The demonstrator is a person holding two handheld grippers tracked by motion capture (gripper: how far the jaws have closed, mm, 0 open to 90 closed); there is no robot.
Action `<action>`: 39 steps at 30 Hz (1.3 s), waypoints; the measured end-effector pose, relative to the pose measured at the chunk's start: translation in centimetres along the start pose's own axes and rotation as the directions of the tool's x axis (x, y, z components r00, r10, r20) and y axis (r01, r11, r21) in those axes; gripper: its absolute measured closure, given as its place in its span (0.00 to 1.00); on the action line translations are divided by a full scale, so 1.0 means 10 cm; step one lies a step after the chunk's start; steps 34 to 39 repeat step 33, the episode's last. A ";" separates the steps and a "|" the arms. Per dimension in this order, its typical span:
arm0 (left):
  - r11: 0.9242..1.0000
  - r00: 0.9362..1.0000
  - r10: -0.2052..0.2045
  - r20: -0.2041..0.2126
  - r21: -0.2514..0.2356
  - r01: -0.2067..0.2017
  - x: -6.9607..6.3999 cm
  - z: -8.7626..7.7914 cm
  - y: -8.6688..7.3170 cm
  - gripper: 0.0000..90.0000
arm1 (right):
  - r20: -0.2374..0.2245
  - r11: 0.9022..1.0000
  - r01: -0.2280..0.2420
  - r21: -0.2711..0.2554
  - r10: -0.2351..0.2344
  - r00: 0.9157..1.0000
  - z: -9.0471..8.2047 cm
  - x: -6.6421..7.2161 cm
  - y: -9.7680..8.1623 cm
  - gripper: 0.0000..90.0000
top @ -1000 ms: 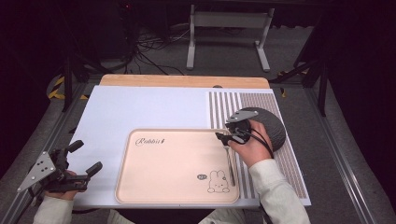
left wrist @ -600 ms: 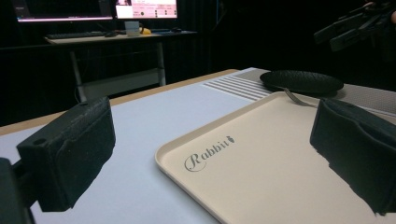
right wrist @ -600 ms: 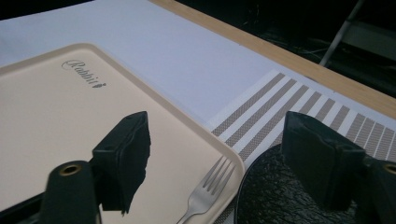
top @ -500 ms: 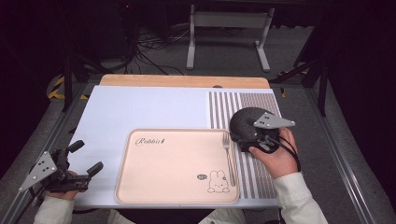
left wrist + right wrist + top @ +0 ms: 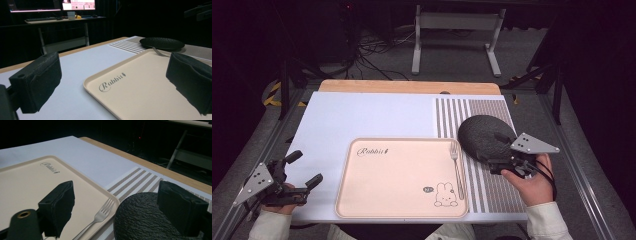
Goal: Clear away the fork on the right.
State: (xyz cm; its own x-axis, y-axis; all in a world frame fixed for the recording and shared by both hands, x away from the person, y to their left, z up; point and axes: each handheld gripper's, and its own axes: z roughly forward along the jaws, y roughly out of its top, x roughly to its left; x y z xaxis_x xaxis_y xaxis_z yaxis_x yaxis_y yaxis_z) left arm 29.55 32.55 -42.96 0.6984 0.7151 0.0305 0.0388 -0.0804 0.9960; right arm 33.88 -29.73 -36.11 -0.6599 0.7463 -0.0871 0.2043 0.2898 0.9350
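From above, your right tongs (image 5: 498,165) hang spread and empty just beside the dark plate (image 5: 484,136), their jaws having just been opening; the fork (image 5: 457,167) lies on the tray's (image 5: 402,185) right edge. Your left tongs (image 5: 304,172) rest spread over the table (image 5: 362,115).

Along your right tongs (image 5: 115,207), the fork (image 5: 100,216) lies between empty pads.
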 end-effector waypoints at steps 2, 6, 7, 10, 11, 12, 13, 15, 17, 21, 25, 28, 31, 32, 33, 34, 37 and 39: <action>1.000 1.000 0.001 0.000 0.002 -0.001 0.00 0.00 0.00 0.01 | -0.004 1.000 0.000 -0.026 0.000 1.000 -0.04 -0.02 -0.06 0.17; 1.000 1.000 0.000 -0.002 -0.001 0.000 0.00 0.00 0.00 0.01 | 0.001 0.998 0.002 -0.061 -0.002 1.000 -0.11 -0.05 -0.19 0.17; 1.000 1.000 0.001 -0.002 0.002 -0.001 0.00 0.00 0.00 0.01 | 0.002 0.997 0.000 -0.071 0.000 1.000 -0.13 -0.05 -0.22 0.17; 1.000 1.000 0.004 -0.001 0.004 -0.004 0.00 0.00 0.00 0.01 | 0.008 0.995 -0.003 -0.100 0.004 1.000 -0.17 -0.06 -0.34 0.16; 1.000 1.000 0.004 -0.001 0.003 -0.004 0.00 0.00 0.00 0.01 | 0.010 0.994 0.002 -0.106 -0.001 1.000 -0.18 -0.07 -0.36 0.15; 1.000 1.000 0.004 -0.001 0.004 -0.004 0.00 0.00 0.00 0.01 | 0.010 0.994 -0.002 -0.106 0.003 1.000 -0.18 -0.07 -0.39 0.15; 1.000 1.000 0.005 0.000 0.006 -0.005 0.00 -0.01 0.00 0.01 | 0.012 0.995 -0.002 -0.105 0.004 1.000 -0.19 -0.07 -0.43 0.15; 1.000 1.000 0.005 -0.002 0.004 -0.005 0.00 0.00 0.00 0.01 | 0.012 0.994 -0.003 -0.110 0.004 1.000 -0.21 -0.08 -0.50 0.15; 1.000 1.000 0.006 -0.002 0.004 -0.006 0.00 0.00 0.00 0.01 | 0.009 0.993 -0.005 -0.117 0.006 1.000 -0.22 -0.08 -0.54 0.14; 1.000 1.000 0.010 0.001 0.007 -0.010 0.00 0.00 0.00 0.01 | 0.006 0.990 -0.012 -0.141 0.013 1.000 -0.23 -0.10 -0.70 0.14; 1.000 1.000 0.012 0.001 0.008 -0.012 0.00 -0.01 0.01 0.01 | 0.002 0.985 -0.054 -0.163 0.055 0.998 -0.21 -0.15 -0.87 0.15; 1.000 1.000 0.010 0.000 0.006 -0.010 0.00 0.00 0.00 0.01 | 0.015 0.987 -0.068 -0.147 0.071 0.997 -0.20 -0.18 -1.00 0.16; 1.000 1.000 0.010 0.001 0.006 -0.010 0.00 0.00 0.00 0.01 | 0.019 0.984 -0.093 -0.152 0.097 0.995 -0.20 -0.19 -1.05 0.17; 1.000 1.000 0.011 -0.001 0.005 -0.011 0.00 0.00 0.00 0.01 | 0.027 0.984 -0.095 -0.151 0.100 0.995 -0.21 -0.19 -1.05 0.17; 1.000 1.000 0.011 -0.001 0.005 -0.011 0.00 0.00 0.00 0.01 | 0.029 0.982 -0.105 -0.159 0.111 0.993 -0.22 -0.19 -1.05 0.17; 1.000 1.000 0.011 -0.001 0.005 -0.011 0.00 0.00 0.00 0.01 | 0.029 0.982 -0.105 -0.159 0.111 0.993 -0.22 -0.19 -1.05 0.17; 1.000 1.000 0.011 -0.001 0.005 -0.011 0.00 0.00 0.00 0.01 | 0.029 0.982 -0.105 -0.159 0.111 0.993 -0.22 -0.19 -1.05 0.17; 1.000 1.000 0.011 -0.001 0.005 -0.011 0.00 0.00 0.00 0.01 | 0.029 0.982 -0.105 -0.159 0.111 0.993 -0.22 -0.19 -1.05 0.17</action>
